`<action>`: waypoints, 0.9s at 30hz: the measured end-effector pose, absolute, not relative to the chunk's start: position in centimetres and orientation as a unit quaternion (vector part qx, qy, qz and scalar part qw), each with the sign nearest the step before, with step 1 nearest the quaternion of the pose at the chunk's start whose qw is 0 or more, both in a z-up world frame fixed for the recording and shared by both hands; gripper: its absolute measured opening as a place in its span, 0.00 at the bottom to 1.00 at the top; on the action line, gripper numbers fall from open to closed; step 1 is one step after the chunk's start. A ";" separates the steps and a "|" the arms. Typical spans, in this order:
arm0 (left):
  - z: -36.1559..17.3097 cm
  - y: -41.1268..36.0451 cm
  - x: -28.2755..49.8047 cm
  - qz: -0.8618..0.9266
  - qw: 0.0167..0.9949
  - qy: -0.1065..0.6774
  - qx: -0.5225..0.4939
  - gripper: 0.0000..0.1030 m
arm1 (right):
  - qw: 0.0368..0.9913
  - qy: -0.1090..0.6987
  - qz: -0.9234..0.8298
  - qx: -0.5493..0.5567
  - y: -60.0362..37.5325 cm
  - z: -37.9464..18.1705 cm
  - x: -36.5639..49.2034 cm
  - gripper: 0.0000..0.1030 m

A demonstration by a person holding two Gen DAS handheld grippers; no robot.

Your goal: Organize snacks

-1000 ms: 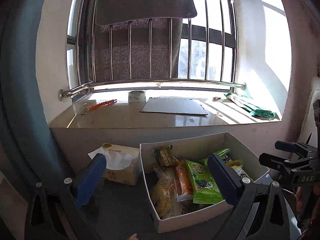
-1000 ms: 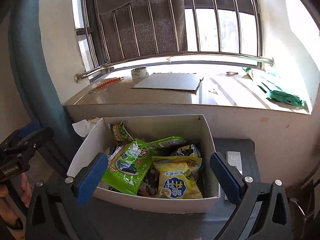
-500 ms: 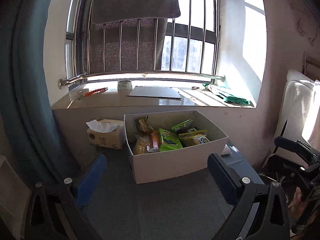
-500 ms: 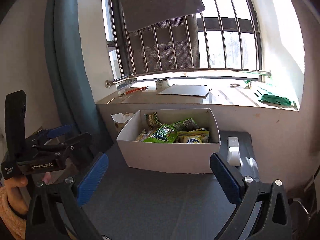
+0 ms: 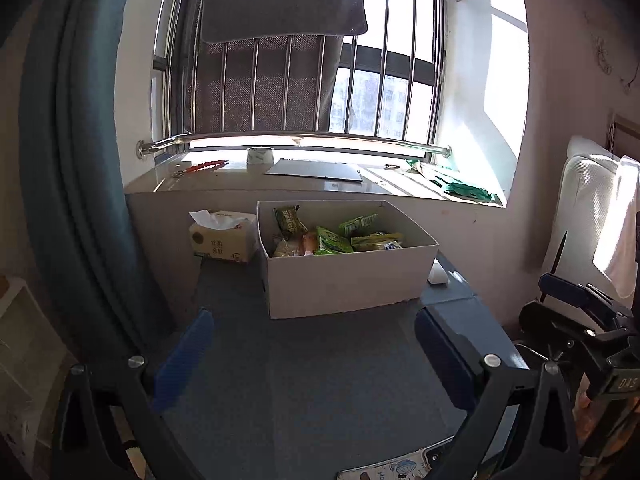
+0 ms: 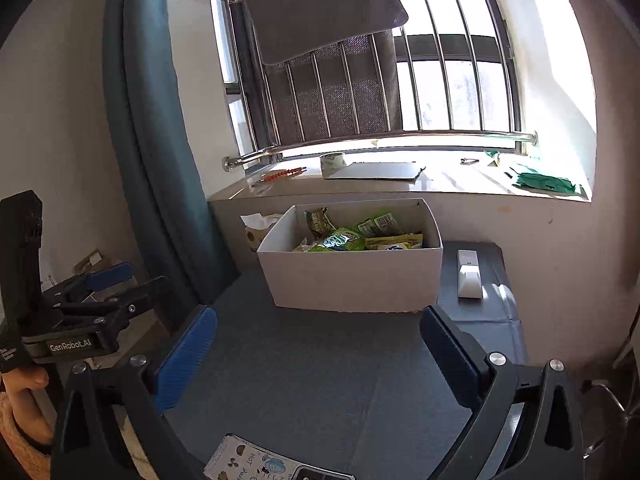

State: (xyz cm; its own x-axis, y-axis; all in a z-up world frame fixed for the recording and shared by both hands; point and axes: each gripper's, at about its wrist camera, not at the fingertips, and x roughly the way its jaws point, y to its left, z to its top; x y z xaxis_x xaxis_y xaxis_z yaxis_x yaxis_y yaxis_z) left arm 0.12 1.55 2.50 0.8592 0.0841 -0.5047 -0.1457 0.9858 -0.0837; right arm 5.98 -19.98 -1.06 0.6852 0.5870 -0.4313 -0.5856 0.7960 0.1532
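Both grippers have pulled well back from the white cardboard box (image 5: 348,276) over the last second. A second ago each camera looked straight down into it from close above; now the box sits mid-frame in both views, well apart from the blue pads, with a broad stretch of bare grey tabletop (image 5: 320,380) between them.

The left gripper (image 5: 316,356) hangs with its jaws spread wide and nothing between them. The right gripper (image 6: 320,354) is the same: fingers apart, empty.

The snack packets (image 6: 352,236) lie heaped inside the box, the green ones most visible and a yellow one toward its right side in the right wrist view. None shows on the tabletop outside the box.

A tissue box (image 5: 222,240) stands just beside the box's left wall, and a white remote control (image 6: 469,274) lies on the grey surface just to its right. On the windowsill (image 5: 240,184) behind are a tape roll (image 5: 260,156), a flat cardboard sheet (image 5: 316,170) and a green packet (image 5: 460,188) at the right.

With both claws empty and withdrawn and the snacks gathered in the box, the sorting looks finished or nearly so. Whether the green packet on the sill belongs with the snacks cannot be told from here.
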 end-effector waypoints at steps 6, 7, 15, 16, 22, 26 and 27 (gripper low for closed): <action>2.6 1.0 0.2 0.063 0.964 0.254 -0.047 1.00 | 0.921 0.236 0.311 -0.010 -19.5 -1.3 5.8 1.00; 2.6 1.1 0.3 0.064 0.964 0.255 -0.047 1.00 | 0.920 0.235 0.312 -0.008 -19.6 -1.3 5.8 1.00; 2.7 1.3 0.5 0.057 0.963 0.259 -0.049 1.00 | 0.918 0.234 0.319 -0.009 -19.4 -1.2 5.5 1.00; 2.7 1.3 0.5 0.056 0.963 0.259 -0.050 1.00 | 0.918 0.234 0.320 -0.009 -19.4 -1.2 5.5 1.00; 2.7 1.2 0.5 0.055 0.963 0.261 -0.048 1.00 | 0.918 0.233 0.321 -0.008 -19.4 -1.1 5.4 1.00; 2.7 1.1 0.5 0.052 0.963 0.261 -0.048 1.00 | 0.918 0.235 0.318 -0.009 -19.4 -1.2 5.5 1.00; 2.6 1.1 0.6 0.052 0.963 0.262 -0.047 1.00 | 0.918 0.236 0.318 -0.008 -19.4 -1.2 5.5 1.00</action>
State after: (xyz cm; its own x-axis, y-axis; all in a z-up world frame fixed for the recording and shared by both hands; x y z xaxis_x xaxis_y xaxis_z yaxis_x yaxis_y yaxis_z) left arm 0.57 1.12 2.62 0.8575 0.0760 -0.5088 -0.1251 0.9901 -0.0629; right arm 5.52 -19.42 -1.19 0.6865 0.5805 -0.4379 -0.5883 0.7973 0.1347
